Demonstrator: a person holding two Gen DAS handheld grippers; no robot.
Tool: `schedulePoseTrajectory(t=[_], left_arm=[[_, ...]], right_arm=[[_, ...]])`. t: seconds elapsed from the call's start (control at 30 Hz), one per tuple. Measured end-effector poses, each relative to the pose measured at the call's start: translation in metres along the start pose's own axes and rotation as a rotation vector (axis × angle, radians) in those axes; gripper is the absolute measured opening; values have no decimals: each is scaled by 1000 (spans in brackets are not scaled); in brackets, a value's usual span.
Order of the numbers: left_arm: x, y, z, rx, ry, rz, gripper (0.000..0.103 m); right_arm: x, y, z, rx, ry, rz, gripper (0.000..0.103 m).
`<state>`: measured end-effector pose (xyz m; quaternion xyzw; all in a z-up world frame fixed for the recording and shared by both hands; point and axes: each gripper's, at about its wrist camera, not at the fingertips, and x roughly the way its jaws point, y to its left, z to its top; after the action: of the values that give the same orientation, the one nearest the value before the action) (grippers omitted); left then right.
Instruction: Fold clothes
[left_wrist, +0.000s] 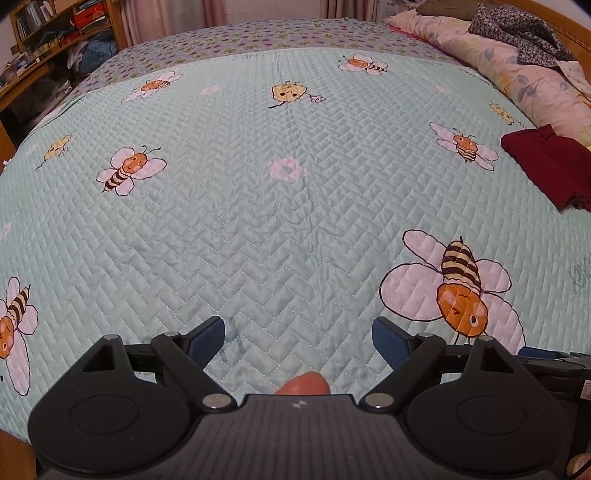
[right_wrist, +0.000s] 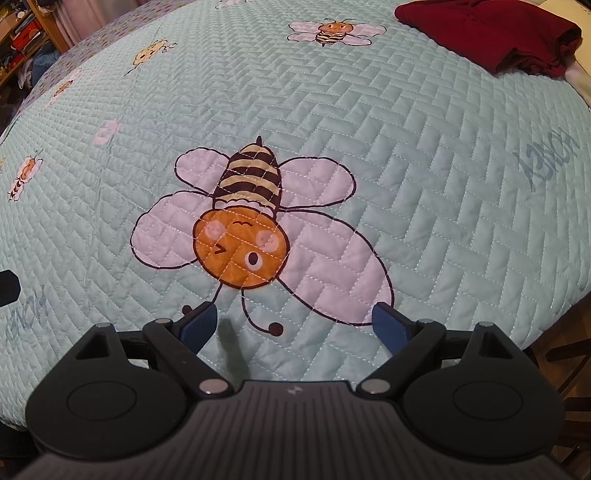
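Clothes: one dark red garment (right_wrist: 491, 37), folded into a thick flat bundle, lies on the bed well ahead of both grippers and to the right; no gripper touches it.
Garment in the left wrist view: dark red garment (left_wrist: 550, 170) sits far ahead and right of the left gripper, with its right part cut off by the picture edge.
Garment in the right wrist view: top edge runs out of the picture; layered folds show at its near right corner, but what kind of garment it is cannot be told.
Left gripper (left_wrist: 299, 341): jaws stand wide apart with nothing between them, only bare quilt beneath; one blue fingertip pad (left_wrist: 207, 341) shows on each side.
Right gripper (right_wrist: 295, 326): jaws spread wide, holding nothing, hanging above the antennae of the large bee print (right_wrist: 243, 229).
Fingertip (left_wrist: 303, 384): a person's fingertip peeks over the left gripper's body, the rest of the hand hidden behind it.
Quilt (left_wrist: 258, 206): pale green, herringbone stitched, printed with bees and flowers, covering the bed under and ahead of both grippers.
Lettering (right_wrist: 550, 158): faint blue writing ahead and right of the right gripper, too distorted to read.
Pillows (left_wrist: 498, 62): piled far ahead and right of the left gripper, partly covered by a dark speckled cloth (left_wrist: 517, 29).
Shelves (left_wrist: 48, 33): far ahead and left, contents too small and blurred to name.
Dark shape (right_wrist: 9, 286): at the left edge of the right wrist view, cut off, not identifiable.
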<state>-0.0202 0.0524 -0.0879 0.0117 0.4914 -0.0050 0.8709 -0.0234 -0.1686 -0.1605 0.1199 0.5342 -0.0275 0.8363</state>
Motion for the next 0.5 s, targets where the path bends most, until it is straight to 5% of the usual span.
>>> schedulePoseTrajectory(t=[0.17,0.4,0.5], left_arm=[[21,2,-4,-13,62,-5,98],[89,6,-20,-52,315,-42,102],[93,5,-23,-48,311,-34,102]], right_arm=[[1,0,1,-1,-4,-5,91],[3,0,1,-12,-1,-13,91],[4,0,3,-16,-3,-14,91]])
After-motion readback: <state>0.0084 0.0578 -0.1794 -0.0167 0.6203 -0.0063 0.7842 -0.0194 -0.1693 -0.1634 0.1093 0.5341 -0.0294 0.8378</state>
